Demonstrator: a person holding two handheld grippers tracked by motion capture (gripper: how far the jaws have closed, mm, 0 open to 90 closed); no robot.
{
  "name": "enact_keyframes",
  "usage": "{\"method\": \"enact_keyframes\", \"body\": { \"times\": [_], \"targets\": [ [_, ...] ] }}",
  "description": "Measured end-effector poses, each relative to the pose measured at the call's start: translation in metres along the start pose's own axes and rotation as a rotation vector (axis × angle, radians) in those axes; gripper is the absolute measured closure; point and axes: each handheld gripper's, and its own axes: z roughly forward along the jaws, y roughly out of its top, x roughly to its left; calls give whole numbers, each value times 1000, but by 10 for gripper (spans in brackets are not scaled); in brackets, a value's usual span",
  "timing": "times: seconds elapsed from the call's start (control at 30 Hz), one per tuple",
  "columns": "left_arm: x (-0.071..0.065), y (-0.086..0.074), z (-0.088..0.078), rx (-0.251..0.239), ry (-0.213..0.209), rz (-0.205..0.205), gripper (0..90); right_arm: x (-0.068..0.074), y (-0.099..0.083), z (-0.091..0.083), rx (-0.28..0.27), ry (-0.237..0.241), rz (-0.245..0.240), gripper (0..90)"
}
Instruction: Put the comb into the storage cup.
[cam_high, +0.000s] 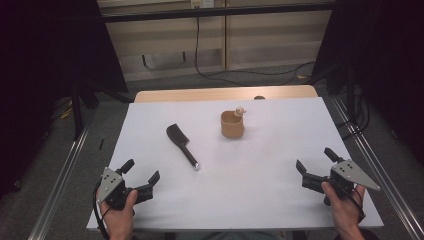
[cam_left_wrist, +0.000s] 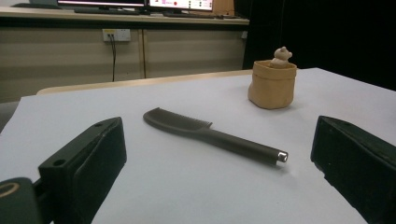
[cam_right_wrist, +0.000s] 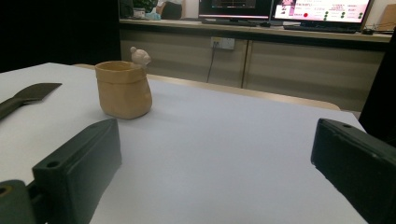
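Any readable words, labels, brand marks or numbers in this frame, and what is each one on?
No text reads clearly.
Monitors on the back counter: coloured screen content, too small and blurred to read.
Comb: no marking visible.
Tan cup with small figure on its rim: no marking visible.
Left claw and right claw, both open: no label visible.

Left gripper (cam_high: 142, 172) held low at the near left, jaws spread wide with nothing between. Right gripper (cam_high: 315, 162) held at the near right, jaws likewise wide apart, a hand (cam_high: 345, 207) wrapped round each grip.
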Motion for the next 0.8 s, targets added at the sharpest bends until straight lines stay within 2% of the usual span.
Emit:
{"method": "enact_keyframes", "body": {
  "times": [0.2,0.23,0.47,0.63,0.8],
  "targets": [
    [1,1,1,0,-11,-1,29,-1,-1,-1,1,-1,2,0],
    [1,2,2,2,-31,1,29,0,-1,-1,2,5,3,0],
    [2,5,12,7,-57,-27,29,0,-1,0,5,23,6,1],
    [3,7,15,6,-64,-31,29,1,-2,2,6,23,9,2],
    [4,12,21,7,-94,-29,29,2,-2,3,13,31,3,4]
  ]
}}
